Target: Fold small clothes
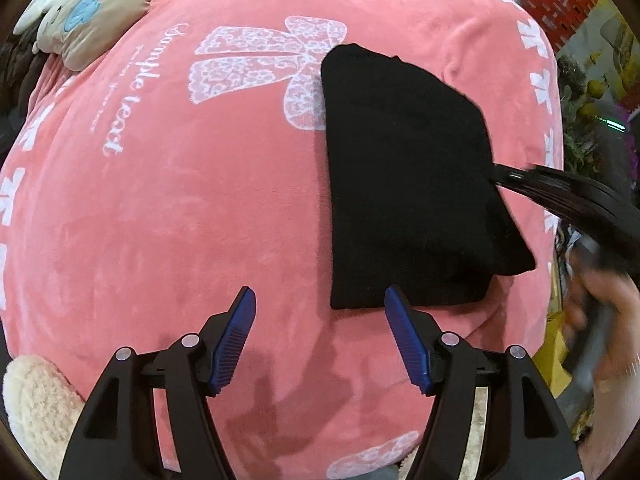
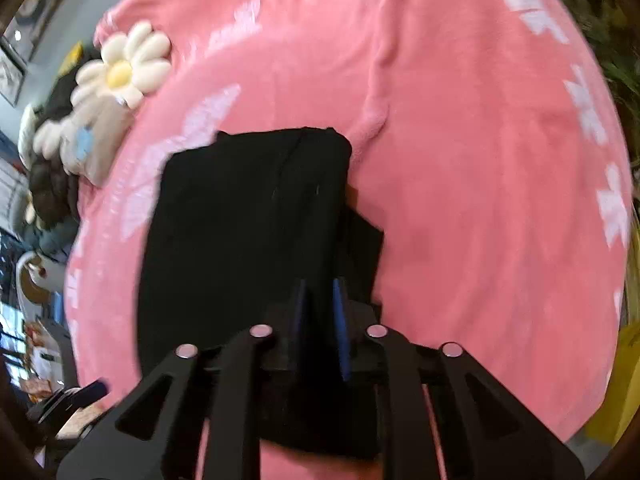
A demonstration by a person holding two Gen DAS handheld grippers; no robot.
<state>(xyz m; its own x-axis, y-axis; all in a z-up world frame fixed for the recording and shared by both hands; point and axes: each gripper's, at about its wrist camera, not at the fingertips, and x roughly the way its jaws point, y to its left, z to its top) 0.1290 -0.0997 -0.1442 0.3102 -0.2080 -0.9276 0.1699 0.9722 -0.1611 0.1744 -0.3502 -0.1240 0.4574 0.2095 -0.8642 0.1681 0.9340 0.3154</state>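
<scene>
Right tool [image 2: 320,300] with jaws drawn nearly together, blue pads apparently pinching a fold of black garment [image 2: 248,232]; grip judged from the right wrist view, blurred, so contact likely but not certain. Same tool seen in the left wrist view as a dark streaked shape meeting the garment's right edge. Left tool [image 1: 320,312] spread wide, holding nothing; right pad [image 1: 404,336] overlapping the garment's near edge in the picture, left pad over bare blanket, contact with the cloth not determinable.

Black garment lying on pink blanket [image 1: 160,220], right of centre in the left wrist view, already gathered into a compact, roughly rectangular packet with straight left and near edges. Right side less tidy: a slanted edge and a lower layer sticking out beyond the top one. Judged stage: main folds done, last fold or squaring-up of the right side in hand. Left to do, by judgement: aligning the protruding layer, flattening, releasing.

Blanket printed with white lace bows and lettering, spread over a soft rounded surface, possibly a bed. Daisy-shaped cushion [image 2: 122,66] and beige plush toy [image 1: 92,20] at the far left edge, well apart from the garment. Blurred hand [image 1: 604,320] at the right border of the left wrist view.
</scene>
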